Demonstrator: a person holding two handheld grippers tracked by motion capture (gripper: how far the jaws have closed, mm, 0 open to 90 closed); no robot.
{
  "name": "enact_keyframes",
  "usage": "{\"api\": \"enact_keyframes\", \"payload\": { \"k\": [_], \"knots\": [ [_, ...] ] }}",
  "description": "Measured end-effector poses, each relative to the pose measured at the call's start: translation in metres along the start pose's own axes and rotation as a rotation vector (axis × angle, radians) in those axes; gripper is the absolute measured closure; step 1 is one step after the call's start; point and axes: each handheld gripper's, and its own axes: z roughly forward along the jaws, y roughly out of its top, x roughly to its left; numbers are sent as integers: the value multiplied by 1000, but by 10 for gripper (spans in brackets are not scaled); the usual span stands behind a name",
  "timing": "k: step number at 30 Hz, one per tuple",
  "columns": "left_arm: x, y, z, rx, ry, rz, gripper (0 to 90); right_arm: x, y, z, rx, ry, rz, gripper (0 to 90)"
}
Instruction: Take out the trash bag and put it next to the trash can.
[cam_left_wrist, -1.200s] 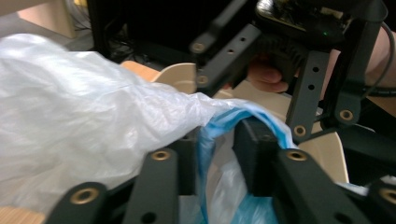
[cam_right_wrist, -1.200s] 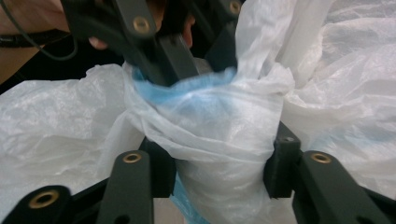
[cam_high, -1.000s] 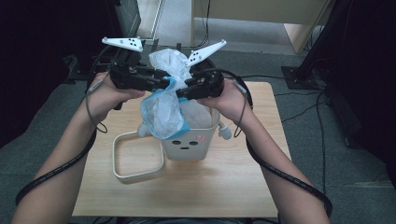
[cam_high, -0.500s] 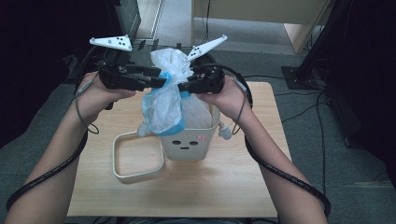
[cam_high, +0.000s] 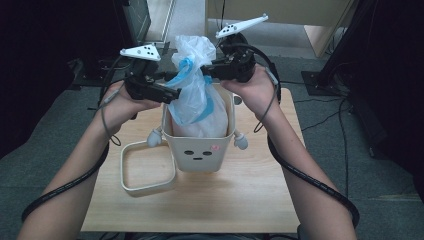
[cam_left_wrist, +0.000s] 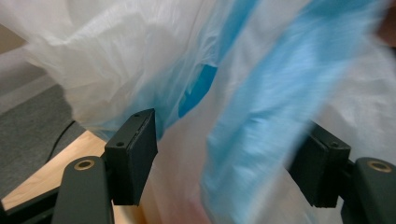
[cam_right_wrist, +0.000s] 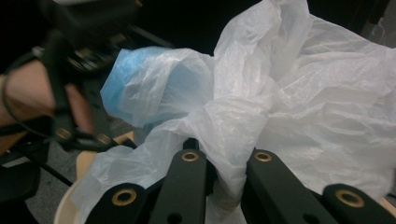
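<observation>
A white and blue plastic bag (cam_high: 192, 100) stands in a cream bin (cam_high: 200, 150) with a face on its front, in the middle of the wooden table (cam_high: 250, 200). My right gripper (cam_high: 210, 67) is shut on the bunched neck of the bag (cam_right_wrist: 303, 93), with plastic pinched between its jaws (cam_right_wrist: 224, 168). From the left, my left gripper (cam_high: 170, 87) reaches level at the bag's upper part. Its jaws have just been opening and stand wide apart (cam_left_wrist: 224, 163). The bag (cam_left_wrist: 243, 93) hangs loose between them, blurred.
A cream square ring frame (cam_high: 147, 170) lies flat on the table, left of the bin. The bin has small white knobs (cam_high: 241, 141) on its sides. Black cables trail from both grippers along the forearms. Dark furniture and grey floor surround the table.
The right gripper has risen and drawn the bag's neck upright above the bin. The left gripper swung out to the left, came back to the bag, and its jaws spread apart.
</observation>
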Motion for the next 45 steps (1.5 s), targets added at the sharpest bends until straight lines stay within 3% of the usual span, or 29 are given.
{"api": "enact_keyframes", "payload": {
  "k": [2,6,8,11,15,17,21,24,29,32,36,40,45],
  "knots": [
    [0,0,7,-14,-28,-14,319,3,3,-2,-15,22,-1,900],
    [2,0,14,-26,-100,-54,549,4,5,-4,-28,28,-7,900],
    [-1,1,16,-12,-125,-36,703,1,4,-4,-34,16,-3,900],
    [-4,3,18,23,-169,-24,843,-8,1,-3,-27,-3,5,900],
    [-5,6,15,46,-236,-37,874,-19,-8,3,4,-25,-13,899],
    [-3,9,11,24,-247,-42,880,-24,-15,9,22,-26,-16,898],
    [9,12,8,-13,-253,-100,886,-26,-29,22,40,21,4,900],
    [17,9,10,-32,-259,-140,888,-24,-33,26,58,22,3,889],
    [27,10,9,-61,-229,-192,889,-33,-36,18,35,-28,36,666],
    [33,12,6,-51,-200,-215,888,-38,-39,9,22,-14,40,581],
    [36,15,7,-38,-165,-216,888,-41,-45,-1,0,36,51,489],
    [33,21,13,-16,-156,-205,888,-40,-47,-1,-30,153,90,417],
    [23,29,24,12,-182,-178,888,-29,-43,18,-1,152,66,334]
  ]
}}
